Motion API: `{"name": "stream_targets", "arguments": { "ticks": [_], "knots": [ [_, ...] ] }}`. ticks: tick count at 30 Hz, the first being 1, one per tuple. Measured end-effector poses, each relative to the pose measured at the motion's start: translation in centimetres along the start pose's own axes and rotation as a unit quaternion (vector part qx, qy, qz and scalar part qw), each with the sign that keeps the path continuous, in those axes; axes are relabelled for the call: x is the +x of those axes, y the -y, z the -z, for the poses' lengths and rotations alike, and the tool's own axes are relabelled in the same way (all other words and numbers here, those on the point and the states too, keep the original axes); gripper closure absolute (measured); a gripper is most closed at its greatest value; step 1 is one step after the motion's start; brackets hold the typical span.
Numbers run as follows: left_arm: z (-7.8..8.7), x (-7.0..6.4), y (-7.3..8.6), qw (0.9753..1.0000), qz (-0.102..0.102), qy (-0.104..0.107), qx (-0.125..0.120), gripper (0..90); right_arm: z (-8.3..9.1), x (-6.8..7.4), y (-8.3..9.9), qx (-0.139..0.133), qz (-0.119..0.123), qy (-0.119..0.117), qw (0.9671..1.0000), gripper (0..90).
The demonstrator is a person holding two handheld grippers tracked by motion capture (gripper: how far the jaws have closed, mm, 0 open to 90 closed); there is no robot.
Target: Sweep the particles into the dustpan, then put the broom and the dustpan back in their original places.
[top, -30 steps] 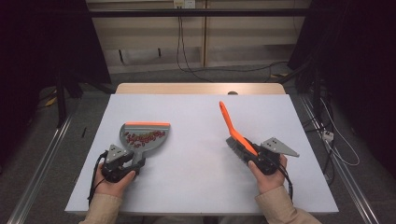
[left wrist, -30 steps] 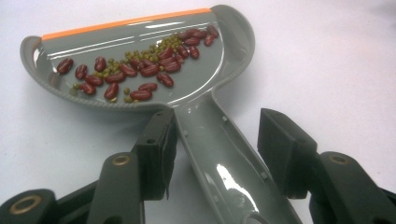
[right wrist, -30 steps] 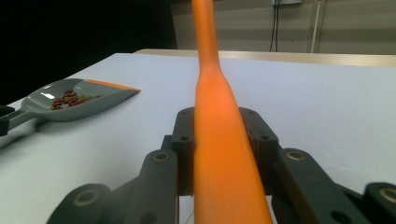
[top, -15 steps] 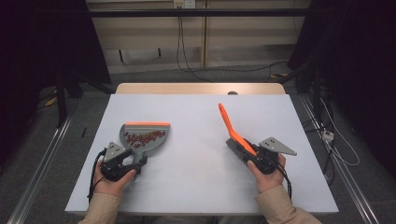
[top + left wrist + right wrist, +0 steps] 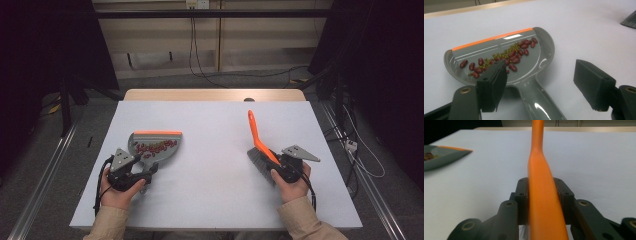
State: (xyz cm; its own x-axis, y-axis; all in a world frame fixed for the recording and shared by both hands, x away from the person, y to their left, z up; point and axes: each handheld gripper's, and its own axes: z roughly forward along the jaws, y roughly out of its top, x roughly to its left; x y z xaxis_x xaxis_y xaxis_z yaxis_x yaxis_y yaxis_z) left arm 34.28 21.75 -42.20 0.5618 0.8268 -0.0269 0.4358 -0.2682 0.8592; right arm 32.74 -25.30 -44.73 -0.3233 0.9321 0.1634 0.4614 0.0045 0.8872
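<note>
Nearest the table's front edge, two forearms in beige sleeves are seen entering from below in the high view, each hand wrapped around a gripper body. The left hand point(image 5: 120, 192) is laid low on the white table point(image 5: 210, 200), wrist roughly straight, with the left gripper point(image 5: 142, 172) directed forward and slightly inward. In the left gripper view its jaws are spread wide, one to each side of the grey handle of the dustpan point(image 5: 506, 57); no contact with the handle is visible, so the claw is released. The right hand point(image 5: 289, 186) is held at the table's right side, the right gripper point(image 5: 272, 165) angled forward and to the person's left. Its jaws are clenched on the brush point(image 5: 257, 142), and in the right gripper view the orange handle point(image 5: 541, 195) is pinched between the two pads and runs straight away from the camera.

Farther out, the dustpan is seen lying flat on the table, its orange lip point(image 5: 157, 133) turned away from the person. A band of red beans point(image 5: 517, 53) and small green beans point(image 5: 504, 53) is spread across its tray. The brush bristles point(image 5: 258, 159) are lowered beside the right gripper, whether touching the table cannot be told, while the handle tip is raised toward the far edge. Dustpan and brush are well apart.
</note>
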Motion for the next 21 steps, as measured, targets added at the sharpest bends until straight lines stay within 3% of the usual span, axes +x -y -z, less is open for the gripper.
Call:
{"name": "stream_targets", "arguments": {
  "ticks": [4,6,10,16,18,21],
  "knots": [
    [0.1,-0.1,-0.2,1.0000,-0.003,0.004,-0.006,26.0,0.8,-1.2,0.3,0.019,0.022,0.004,0.9996,63.3],
    [0.1,-0.1,-0.2,0.9999,-0.003,0.005,-0.009,25.9,1.4,-1.7,0.6,0.026,0.016,0.003,0.9995,62.0],
    [-0.1,-0.2,-0.4,0.9999,-0.006,0.008,-0.009,25.9,2.4,-2.0,1.3,0.042,0.034,0.006,0.9985,55.1],
    [-0.3,-0.3,-0.7,0.9998,-0.011,0.011,-0.012,25.3,3.1,-2.1,1.5,0.065,0.073,0.024,0.9949,34.6],
    [-0.4,-0.3,-0.7,0.9998,-0.012,0.011,-0.012,24.7,3.3,-2.4,1.5,0.063,0.076,0.031,0.9946,30.8],
    [-0.3,-0.2,-0.6,0.9998,-0.010,0.011,-0.015,24.7,3.6,-3.0,1.3,0.054,0.061,0.020,0.9965,30.6]
  ]
}}
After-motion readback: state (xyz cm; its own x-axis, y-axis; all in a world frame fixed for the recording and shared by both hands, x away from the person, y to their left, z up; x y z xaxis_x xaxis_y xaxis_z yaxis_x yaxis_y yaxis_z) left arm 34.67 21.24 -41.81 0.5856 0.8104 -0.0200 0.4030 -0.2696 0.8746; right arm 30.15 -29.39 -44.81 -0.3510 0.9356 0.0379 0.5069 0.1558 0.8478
